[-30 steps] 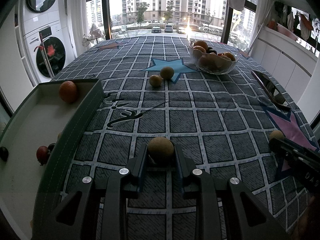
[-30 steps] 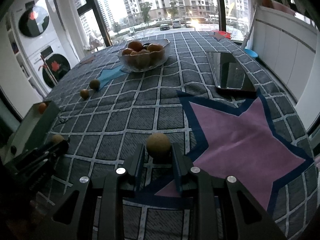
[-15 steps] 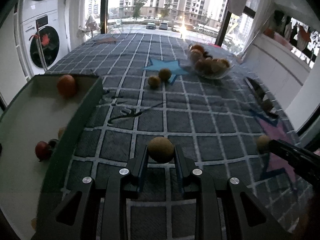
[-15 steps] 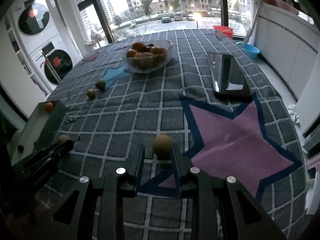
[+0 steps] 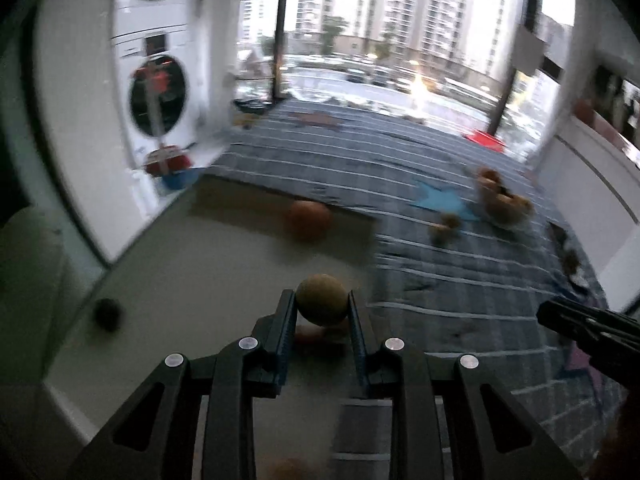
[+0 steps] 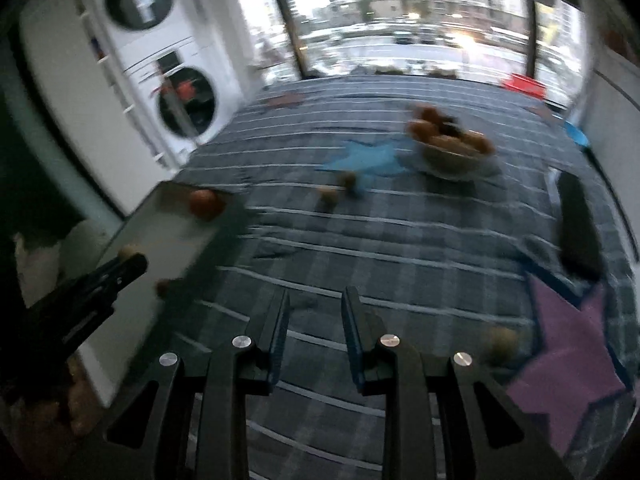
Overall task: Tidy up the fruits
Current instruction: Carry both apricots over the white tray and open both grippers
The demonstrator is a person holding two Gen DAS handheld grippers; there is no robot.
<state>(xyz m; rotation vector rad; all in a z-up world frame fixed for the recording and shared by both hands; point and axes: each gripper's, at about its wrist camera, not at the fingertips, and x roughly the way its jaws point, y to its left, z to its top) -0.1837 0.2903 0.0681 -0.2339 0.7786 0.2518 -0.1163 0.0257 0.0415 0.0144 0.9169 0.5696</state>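
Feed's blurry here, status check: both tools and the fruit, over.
Left tool shut on round tan fruit, over white tray. Right tool open, empty; another tan fruit lies on the cloth beside it. Nothing blocking.

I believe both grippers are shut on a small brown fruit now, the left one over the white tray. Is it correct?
Not quite. Only the left gripper is shut on a small brown fruit, over the white tray. The right wrist view shows the right gripper open with nothing between its fingers; a small brown fruit lies on the cloth beside it.
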